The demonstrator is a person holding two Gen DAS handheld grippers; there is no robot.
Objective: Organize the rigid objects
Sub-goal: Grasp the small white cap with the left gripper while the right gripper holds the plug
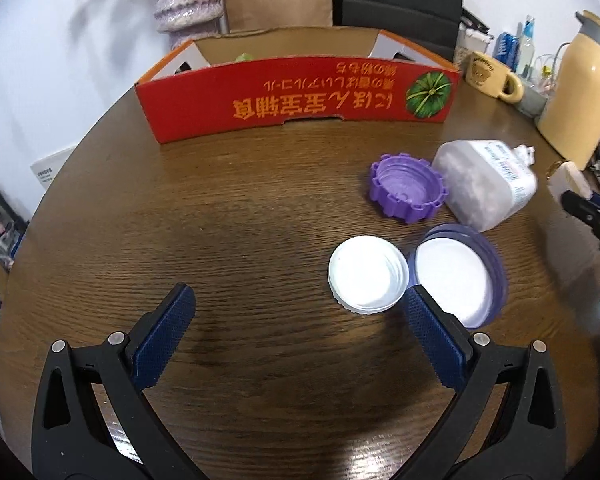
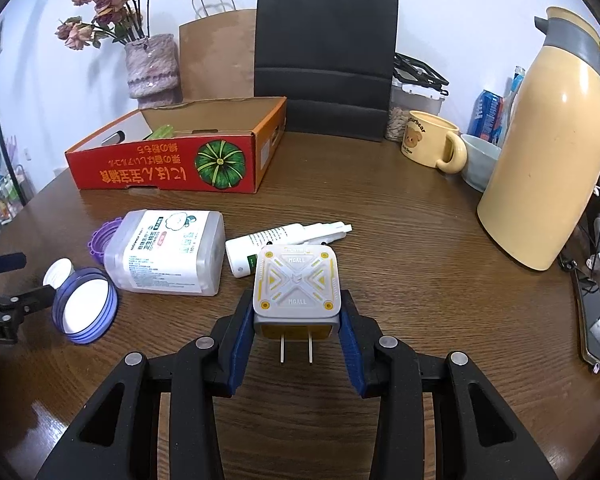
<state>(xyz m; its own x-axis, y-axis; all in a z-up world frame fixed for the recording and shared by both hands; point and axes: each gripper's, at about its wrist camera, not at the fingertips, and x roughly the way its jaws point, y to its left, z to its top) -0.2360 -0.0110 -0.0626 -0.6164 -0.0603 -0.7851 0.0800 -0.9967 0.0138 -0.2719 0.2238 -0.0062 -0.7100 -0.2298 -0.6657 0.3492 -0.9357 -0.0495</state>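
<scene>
Between right tool (image 2: 296, 322) pads, charger (image 2: 296, 284), bare table (image 2: 400, 240) ahead

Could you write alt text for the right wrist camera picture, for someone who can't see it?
The right gripper clamps a white-and-yellow plug adapter above a wooden table. Behind lie a cotton swab box and lids, with a red cardboard box farther back.

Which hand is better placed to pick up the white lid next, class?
Left. The left claw is open with the white lid just ahead of it, while the right claw is shut on the charger.
</scene>
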